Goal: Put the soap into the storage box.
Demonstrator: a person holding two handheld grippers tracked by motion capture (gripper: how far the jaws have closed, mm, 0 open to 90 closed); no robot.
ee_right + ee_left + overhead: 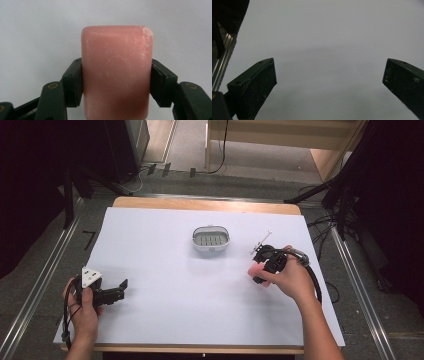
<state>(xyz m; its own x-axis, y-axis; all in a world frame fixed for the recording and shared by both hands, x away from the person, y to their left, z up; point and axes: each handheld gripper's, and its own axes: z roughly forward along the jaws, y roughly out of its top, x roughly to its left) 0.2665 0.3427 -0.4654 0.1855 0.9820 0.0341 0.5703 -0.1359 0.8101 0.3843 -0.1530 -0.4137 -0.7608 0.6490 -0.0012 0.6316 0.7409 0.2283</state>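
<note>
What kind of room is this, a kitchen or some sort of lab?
Probably a lab or recording studio, not a kitchen: the white-covered table stands between metal floor rails and black stands with trailing cables, and the person works with handheld grippers.

High view above the table's near edge, facing forward and down, whole white table (165,315) at a distance, left gripper view low and close over bare white surface, right gripper view very close behind the pink soap bar (117,72), also small at centre right of the high view.
</note>
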